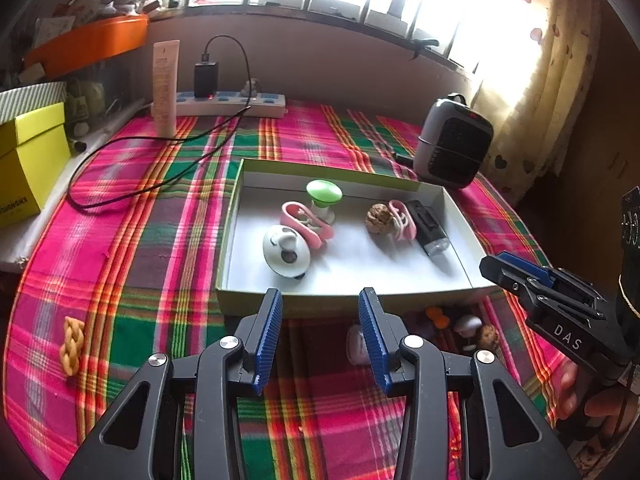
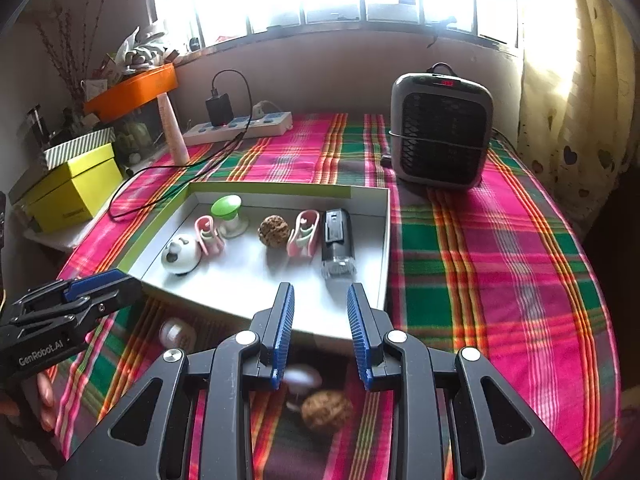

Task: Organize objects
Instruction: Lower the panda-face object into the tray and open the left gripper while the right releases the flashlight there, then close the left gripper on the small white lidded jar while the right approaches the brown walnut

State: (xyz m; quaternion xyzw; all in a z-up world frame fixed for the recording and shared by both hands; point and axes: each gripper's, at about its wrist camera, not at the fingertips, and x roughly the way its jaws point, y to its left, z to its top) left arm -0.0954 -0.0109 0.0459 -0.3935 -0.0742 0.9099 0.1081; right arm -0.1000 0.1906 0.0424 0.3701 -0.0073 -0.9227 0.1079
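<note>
Plaid tablecloth [image 1: 132, 240], braided pastry [image 1: 72, 344] left-view only

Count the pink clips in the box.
2. One pink clip lies between the panda toy and green-capped piece; the other pink clip between walnut and black device.

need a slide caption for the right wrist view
Open right tongs hover at the near edge of a shallow box holding six small items, a walnut on the plaid cloth below.
</note>
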